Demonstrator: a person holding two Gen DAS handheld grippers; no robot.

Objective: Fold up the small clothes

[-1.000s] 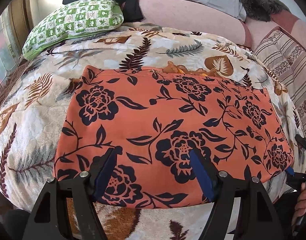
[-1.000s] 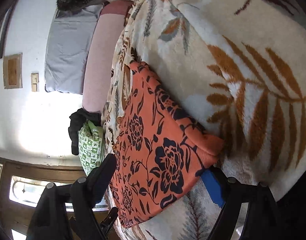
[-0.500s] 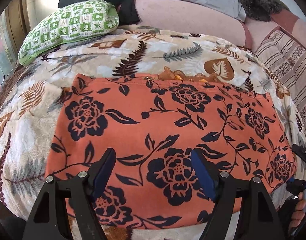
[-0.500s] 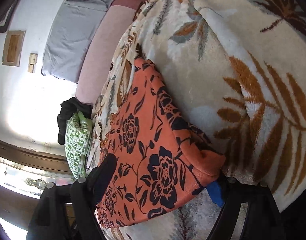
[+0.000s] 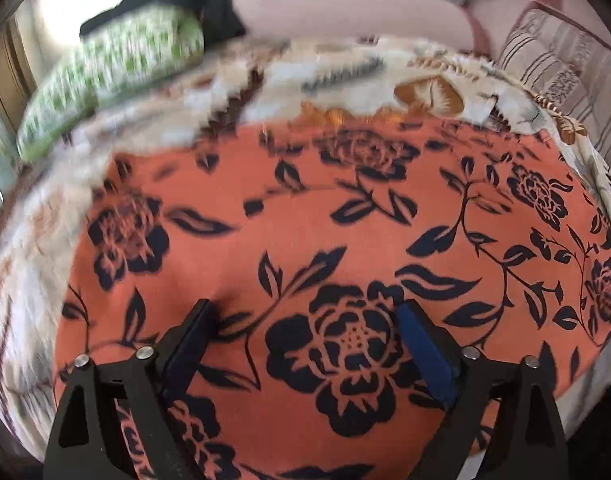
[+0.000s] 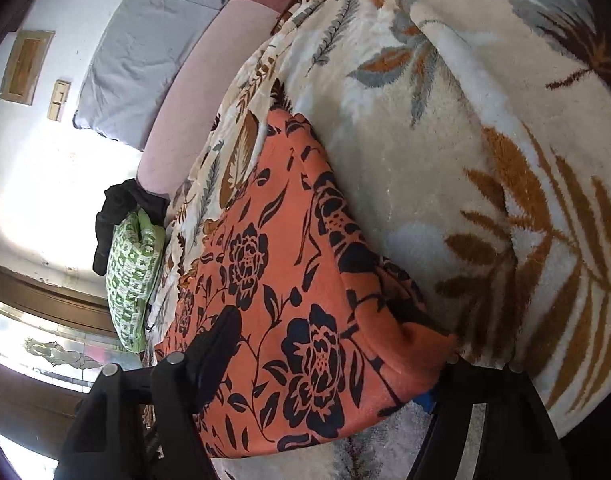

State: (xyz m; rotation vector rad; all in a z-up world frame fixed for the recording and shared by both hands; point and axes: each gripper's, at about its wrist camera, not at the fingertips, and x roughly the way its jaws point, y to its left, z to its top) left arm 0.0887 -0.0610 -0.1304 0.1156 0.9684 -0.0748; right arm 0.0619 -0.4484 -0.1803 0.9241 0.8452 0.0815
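An orange cloth garment printed with dark navy flowers and leaves [image 5: 345, 240] lies spread flat on a cream fleece blanket patterned with brown and grey leaves [image 5: 365, 64] that covers the bed. In the left wrist view the garment fills the near and middle part of the scene, its far edge running straight across the blanket.

The left hand-held gripper [image 5: 305, 320] hangs over the near middle of the garment with its jaws wide apart, one black finger on the left and one blue-padded finger on the right, a large navy flower between them. Whether the fingertips touch the fabric cannot be told.

The right hand-held gripper [image 6: 337, 356] is at the garment's near right corner, also spread wide. Its black finger lies over the orange fabric, while the blue-padded finger is mostly hidden beneath the corner, so the cloth edge sits between the two fingers without being pinched.

At the far left of the bed rests a green and white patterned pillow [image 5: 113, 68] with a black piece of clothing [image 5: 177, 4] draped just behind it. A pink padded headboard [image 5: 345, 16] runs along the far side, and a grey pillow [image 6: 145, 52] leans against it.
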